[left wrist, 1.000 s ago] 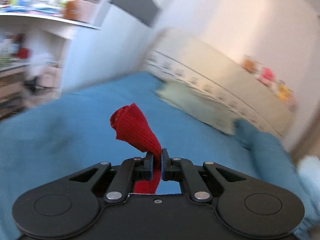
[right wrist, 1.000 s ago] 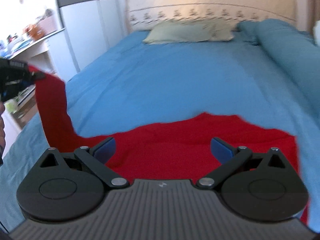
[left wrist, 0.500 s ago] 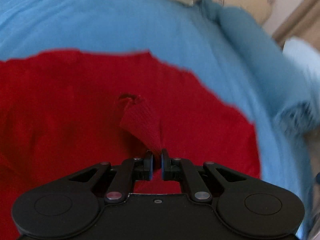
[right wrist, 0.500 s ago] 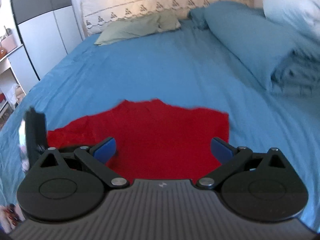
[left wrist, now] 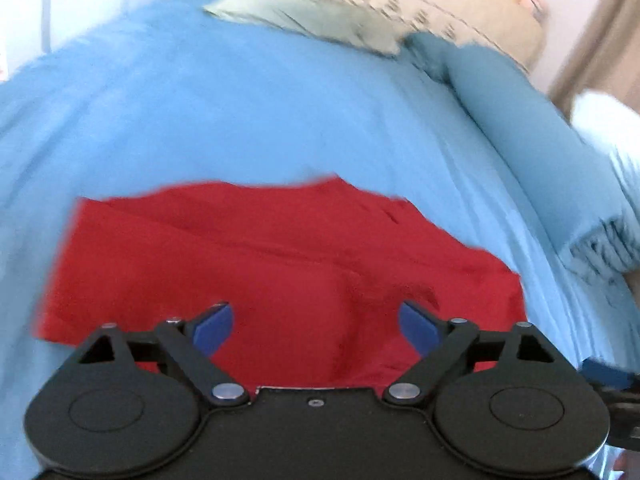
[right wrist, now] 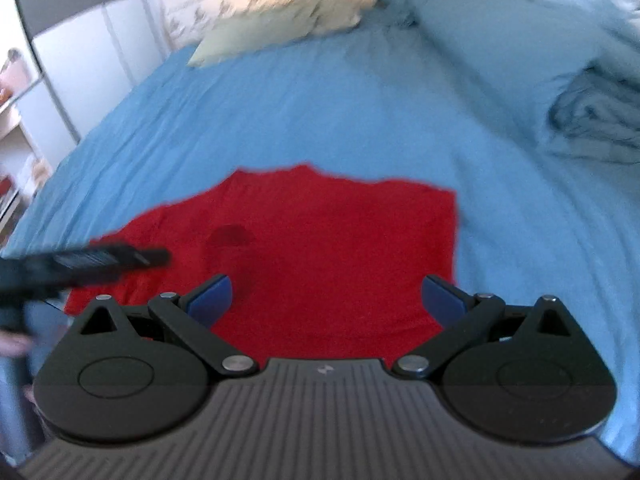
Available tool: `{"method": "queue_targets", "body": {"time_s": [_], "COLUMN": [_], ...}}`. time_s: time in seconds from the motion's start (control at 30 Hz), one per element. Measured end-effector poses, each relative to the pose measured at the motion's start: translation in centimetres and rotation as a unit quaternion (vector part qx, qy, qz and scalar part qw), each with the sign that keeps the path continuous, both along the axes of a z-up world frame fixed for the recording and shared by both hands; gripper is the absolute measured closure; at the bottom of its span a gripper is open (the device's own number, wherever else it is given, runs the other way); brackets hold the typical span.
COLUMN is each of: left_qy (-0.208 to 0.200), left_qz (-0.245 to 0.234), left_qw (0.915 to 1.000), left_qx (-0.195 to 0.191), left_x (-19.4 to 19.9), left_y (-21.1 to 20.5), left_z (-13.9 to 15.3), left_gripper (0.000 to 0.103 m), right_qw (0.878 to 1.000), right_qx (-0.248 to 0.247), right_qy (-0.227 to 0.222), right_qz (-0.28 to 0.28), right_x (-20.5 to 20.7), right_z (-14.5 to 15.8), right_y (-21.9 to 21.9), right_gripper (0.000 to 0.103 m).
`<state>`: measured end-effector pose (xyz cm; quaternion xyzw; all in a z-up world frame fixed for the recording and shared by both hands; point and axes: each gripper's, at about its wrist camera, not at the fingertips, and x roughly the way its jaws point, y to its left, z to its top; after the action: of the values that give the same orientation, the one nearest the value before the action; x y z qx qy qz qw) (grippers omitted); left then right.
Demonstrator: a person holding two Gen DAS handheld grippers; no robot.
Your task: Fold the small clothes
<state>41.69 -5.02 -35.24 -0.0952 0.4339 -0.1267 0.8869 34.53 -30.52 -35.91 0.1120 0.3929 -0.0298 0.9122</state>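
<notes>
Red garment (left wrist: 280,264) lying flat on the blue bedsheet (left wrist: 240,112), near edge tucked under both camera views, a raised crease running through its middle. Left gripper (left wrist: 316,326) hovering low over the cloth, blue pads (left wrist: 212,326) spread wide, nothing between them. Right gripper (right wrist: 326,300) likewise gaping wide above the same red cloth (right wrist: 320,248), holding nothing, blue fingertips (right wrist: 442,300) well apart. Left tool showing as a dark blur at the left of the right wrist view, over the garment's left edge. Pale green pillow (right wrist: 276,30) at the headboard (left wrist: 460,12), rolled blue duvet (right wrist: 520,48) along the right side, all rather blurred
</notes>
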Motion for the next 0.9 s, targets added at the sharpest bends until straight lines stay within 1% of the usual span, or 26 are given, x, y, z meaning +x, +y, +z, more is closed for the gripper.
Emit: {"method": "queue_targets", "body": {"time_s": [0.07, 0.13, 0.23, 0.33, 0.43, 0.5, 0.6, 0.63, 0.73, 0.77, 0.83, 0.87, 0.9], "left_qy": [0.006, 0.017, 0.03, 0.037, 0.045, 0.048, 0.051, 0.051, 0.052, 0.051, 0.05, 0.049, 0.048], "left_qz": [0.021, 0.04, 0.055, 0.063, 0.071, 0.075, 0.078, 0.078, 0.071, 0.069, 0.063, 0.061, 0.059], "left_qw": [0.9997, 0.999, 0.998, 0.9972, 0.9965, 0.996, 0.9956, 0.9956, 0.9959, 0.9961, 0.9965, 0.9967, 0.9968], "left_qx": [0.006, 0.008, 0.006, 0.011, 0.007, 0.002, -0.008, -0.013, -0.02, -0.02, -0.022, -0.023, -0.025], "left_x": [-0.4, -0.7, -1.3, -1.9, -2.0, -2.0, -2.4, -2.4, -2.0, -1.9, -1.7, -1.6, -1.5], "left_y": [2.2, 4.3, 6.5, 7.7, 8.2, 8.5, 9.4, 9.4, 9.4, 9.4, 9.6, 9.7, 9.7], "left_z": [0.5, 0.4, -0.3, -1.2, -1.6, -1.7, -1.1, -1.1, -1.1, -1.1, -1.2, -1.1, -1.2], "left_gripper": [0.01, 0.01, 0.01, 0.01, 0.01, 0.01, 0.01, 0.01, 0.01, 0.01, 0.01, 0.01, 0.01], "right_qw": [0.999, 0.998, 0.997, 0.996, 0.993, 0.99, 0.987, 0.987, 0.986, 0.986, 0.986, 0.986, 0.986], "right_qx": [0.018, 0.035, 0.047, 0.065, 0.1, 0.117, 0.132, 0.134, 0.132, 0.131, 0.126, 0.124, 0.12], "right_qy": [0.022, 0.031, 0.04, 0.052, 0.065, 0.07, 0.061, 0.057, 0.054, 0.054, 0.054, 0.055, 0.055], "right_qz": [0.016, 0.032, 0.04, 0.015, -0.022, -0.044, -0.069, -0.074, -0.087, -0.092, -0.099, -0.102, -0.105], "right_x": [1.3, 2.2, 3.5, 4.8, 5.2, 5.1, 4.9, 5.2, 5.6, 5.8, 6.3, 6.5, 6.6], "right_z": [-1.0, -2.2, -4.0, -5.8, -7.4, -8.2, -8.7, -8.7, -8.6, -8.5, -8.4, -8.3, -8.2], "right_y": [0.6, 1.5, 3.2, 4.2, 4.7, 4.9, 4.7, 4.5, 4.4, 4.4, 4.5, 4.6, 4.7], "right_gripper": [0.0, 0.0, 0.0, 0.0, 0.001, 0.013, 0.023, 0.024, 0.03, 0.035, 0.039, 0.047, 0.051]}}
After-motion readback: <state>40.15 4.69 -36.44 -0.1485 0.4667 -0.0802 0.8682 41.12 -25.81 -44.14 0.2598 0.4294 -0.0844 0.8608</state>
